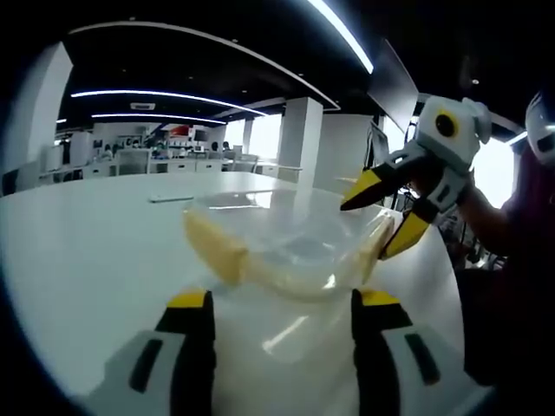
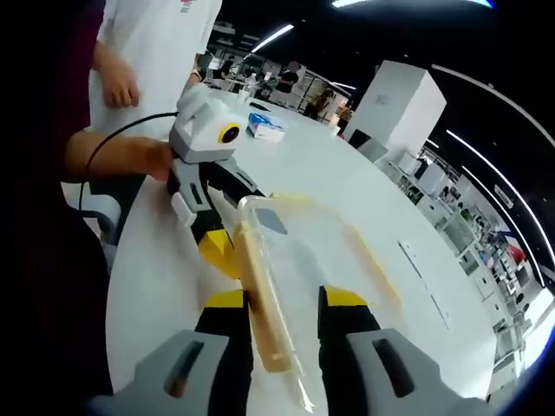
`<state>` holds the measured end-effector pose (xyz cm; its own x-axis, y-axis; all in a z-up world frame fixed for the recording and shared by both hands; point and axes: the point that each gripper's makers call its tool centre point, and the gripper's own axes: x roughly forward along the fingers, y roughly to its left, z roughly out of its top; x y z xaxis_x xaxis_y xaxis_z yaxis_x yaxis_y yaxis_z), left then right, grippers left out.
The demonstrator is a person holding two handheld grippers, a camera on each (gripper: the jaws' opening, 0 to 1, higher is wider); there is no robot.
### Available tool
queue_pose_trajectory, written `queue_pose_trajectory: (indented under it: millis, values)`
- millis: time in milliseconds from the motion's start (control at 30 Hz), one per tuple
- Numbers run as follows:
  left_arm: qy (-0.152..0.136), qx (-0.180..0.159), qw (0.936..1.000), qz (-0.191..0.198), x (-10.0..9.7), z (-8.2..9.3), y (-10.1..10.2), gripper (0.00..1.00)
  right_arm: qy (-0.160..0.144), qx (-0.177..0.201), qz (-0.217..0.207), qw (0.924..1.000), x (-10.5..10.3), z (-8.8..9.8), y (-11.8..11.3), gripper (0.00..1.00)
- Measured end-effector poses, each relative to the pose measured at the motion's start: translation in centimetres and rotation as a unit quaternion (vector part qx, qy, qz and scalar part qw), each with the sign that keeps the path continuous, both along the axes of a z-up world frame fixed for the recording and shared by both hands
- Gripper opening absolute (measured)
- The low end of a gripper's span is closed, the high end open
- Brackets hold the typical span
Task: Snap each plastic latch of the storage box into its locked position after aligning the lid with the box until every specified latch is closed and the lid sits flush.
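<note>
- The box (image 1: 290,247) is clear plastic with a clear lid on top, sitting on the white table (image 1: 87,251) near its curved edge, just ahead of my left gripper (image 1: 282,325).
- Pale yellow latches run along its sides: in the left gripper view I see one latch (image 1: 215,249) on the left side and another (image 1: 375,247) on the right.
- I cannot tell from either view whether the latches are snapped down or whether the lid sits flush.
- Left gripper: jaws spread wide, yellow-tipped, nothing between them; the box lies just beyond the tips.
- Right gripper (image 2: 279,325): jaws spread on either side of the near long latch (image 2: 264,303); I cannot tell if the pads touch it, there is no clear pinch.
- In the left gripper view the right gripper (image 1: 381,217) comes in from the right, its yellow jaws apart at the box's right end, a hand behind it.
- In the right gripper view the left gripper (image 2: 212,234) comes in from the left, its yellow tip right at the box's far corner, held by a hand (image 2: 156,160) with a black cable running back.
- The right gripper view alone gives the box's long shape (image 2: 303,260), the far-side latch (image 2: 373,260), a person in a white shirt (image 2: 156,52) standing by the table, and a small blue-white item (image 2: 267,127) further along it.
- The left gripper view alone gives a thin flat strip (image 1: 169,198) lying on the table behind the box, well apart from it.
- Both views: office background with ceiling light strips and white pillars.
</note>
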<state>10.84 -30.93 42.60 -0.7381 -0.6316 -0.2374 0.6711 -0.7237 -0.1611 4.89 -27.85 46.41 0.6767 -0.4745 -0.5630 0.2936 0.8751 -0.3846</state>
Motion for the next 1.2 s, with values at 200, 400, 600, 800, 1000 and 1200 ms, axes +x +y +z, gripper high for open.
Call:
queue_pose_trajectory:
  millis: [200, 400, 600, 800, 1000, 1200]
  values:
    - [-0.003, -0.001, 1.0, 0.0, 0.07, -0.12, -0.05, 0.63, 0.001, -0.002, -0.002, 1.0, -0.09, 0.08, -0.08, 0.23]
    - [-0.004, 0.0, 1.0, 0.001, 0.05, -0.14, -0.03, 0.63, 0.0, -0.015, 0.002, 0.9999, 0.03, 0.19, 0.08, 0.21]
    - [-0.006, 0.0, 1.0, 0.0, 0.05, -0.16, -0.07, 0.62, -0.002, -0.019, 0.001, 0.9998, -0.01, 0.23, 0.16, 0.2]
    - [-0.01, -0.002, 1.0, 0.0, 0.03, -0.17, -0.05, 0.62, -0.005, -0.025, 0.0, 0.9997, 0.12, 0.23, 0.27, 0.2]
    - [-0.008, -0.002, 1.0, 0.001, -0.03, -0.06, 0.04, 0.61, -0.016, -0.033, 0.0, 0.9993, 0.38, 0.25, 0.61, 0.17]
    - [-0.014, -0.002, 0.9999, -0.001, -0.06, -0.1, 0.13, 0.61, -0.025, -0.028, -0.005, 0.9993, 0.32, 0.24, 0.56, 0.17]
